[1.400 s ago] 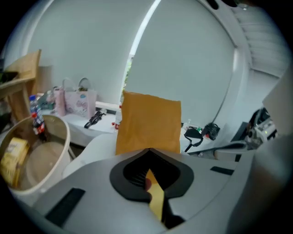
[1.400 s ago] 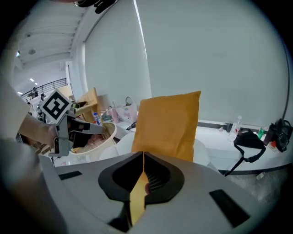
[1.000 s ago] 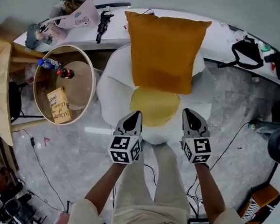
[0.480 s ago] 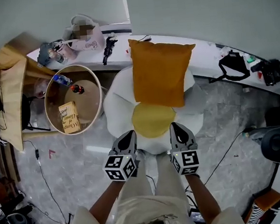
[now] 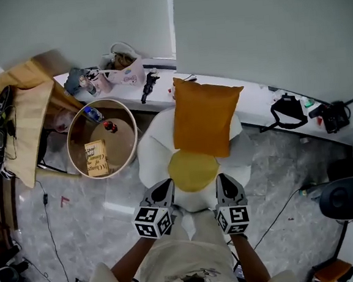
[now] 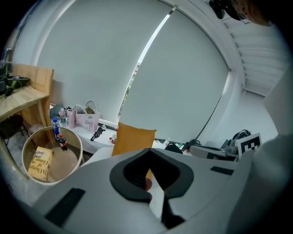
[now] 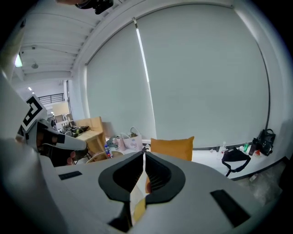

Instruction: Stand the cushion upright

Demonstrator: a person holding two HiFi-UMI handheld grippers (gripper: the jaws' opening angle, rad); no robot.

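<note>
Cushion (image 6: 132, 139): lower part hidden behind left gripper (image 6: 149, 151) in the left gripper view. Likewise hidden behind right gripper (image 7: 144, 153) in the right gripper view. Book (image 5: 96, 158) in round tub (image 5: 118, 142): cover print too small to read. Clutter beside pink bag (image 5: 124, 71): too small to identify. Forearms (image 5: 133, 267): cut off at bottom edge. Black round object (image 5: 347, 197): runs off right edge.

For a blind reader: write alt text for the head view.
An orange cushion stands upright at the back of a white, flower-shaped seat. Nearer the camera, the left gripper and right gripper hover side by side, fingers shut, holding nothing.
</note>
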